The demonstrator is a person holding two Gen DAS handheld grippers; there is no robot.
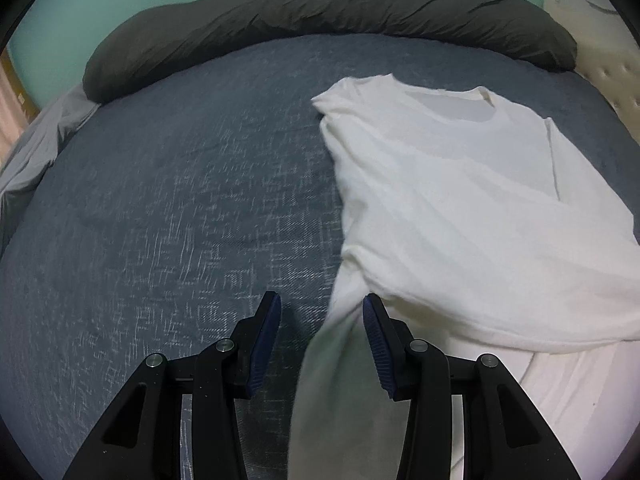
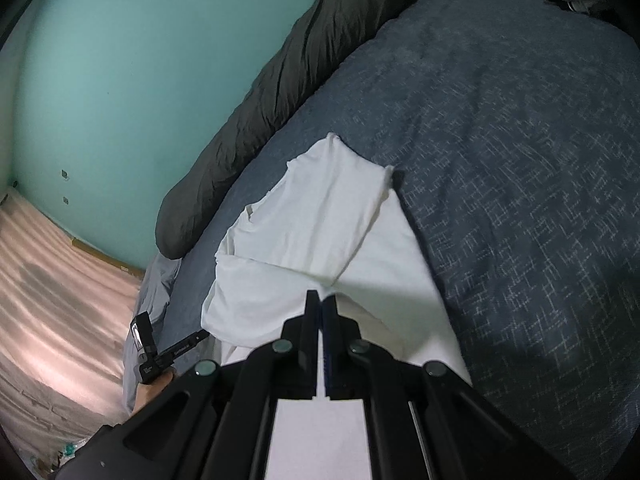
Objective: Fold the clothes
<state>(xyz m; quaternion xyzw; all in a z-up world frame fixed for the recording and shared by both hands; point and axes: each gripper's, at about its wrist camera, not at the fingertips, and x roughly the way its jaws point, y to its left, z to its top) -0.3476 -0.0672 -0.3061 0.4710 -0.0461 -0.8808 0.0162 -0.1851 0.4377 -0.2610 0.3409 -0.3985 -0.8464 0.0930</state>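
Right gripper (image 2: 321, 300) pinching white T-shirt (image 1: 460, 200) hem, fingers pressed together | left gripper (image 1: 322, 312) spread, fabric between pads, unclamped | shirt at 3 o'clock on blue bedspread (image 1: 180, 200), side folded over | risk: one-sided pull skews fold, hem slips
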